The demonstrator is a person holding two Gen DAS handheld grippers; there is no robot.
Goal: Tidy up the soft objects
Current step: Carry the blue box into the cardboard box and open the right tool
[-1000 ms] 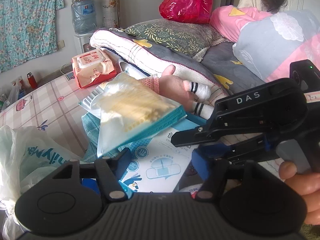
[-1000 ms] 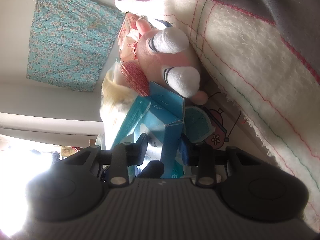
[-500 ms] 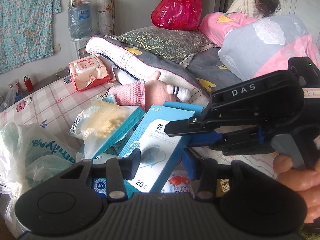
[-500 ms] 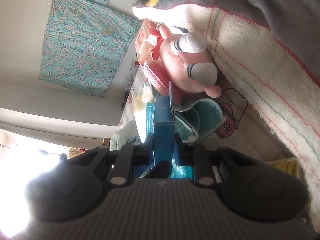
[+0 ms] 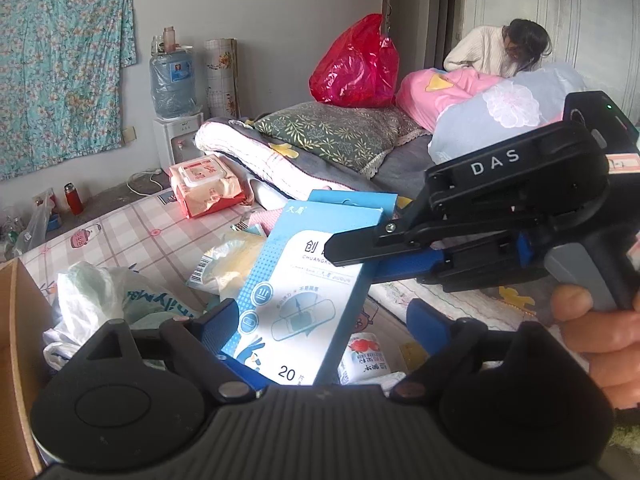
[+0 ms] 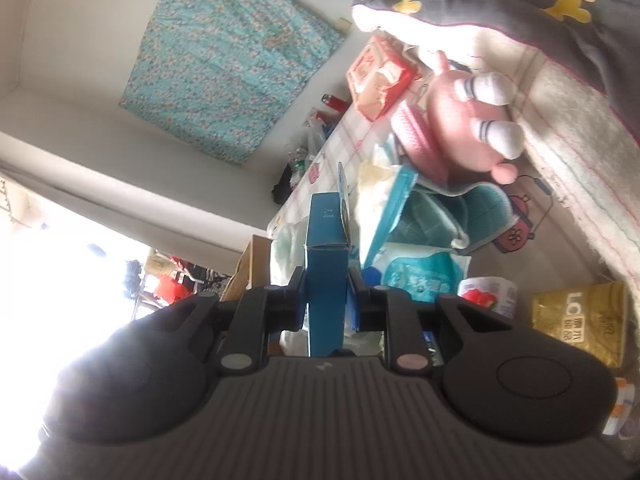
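While the right gripper [image 6: 326,300] is pinching the blue box [image 6: 325,276] across its thin faces, the box is hanging in the air above the cluttered bed, its long axis running forward from the jaws and tilting up and away in the left wrist view. That view is showing the same blue box [image 5: 306,292] from its broad printed face, with the right gripper [image 5: 360,258] reaching in from the right side and clamping it near the upper middle. The left gripper [image 5: 320,320] is sitting spread wide, its blue fingers [image 5: 218,326] flanking the lower end of the box without visibly pressing on it; the left finger is looking close to the box edge, though contact cannot be told. So the box is lying directly ahead of the left gripper and between its fingers, the nearer hand for any handover. A cardboard box [image 5: 16,344] is showing at the far left edge, judged the likely place for sorted things, and lies to the left of the held box. The pink plush toy [image 6: 468,124], wet-wipes pack [image 5: 202,186] and white plastic bag [image 5: 96,300] are lying on the checked bed sheet [image 5: 132,236] beyond.
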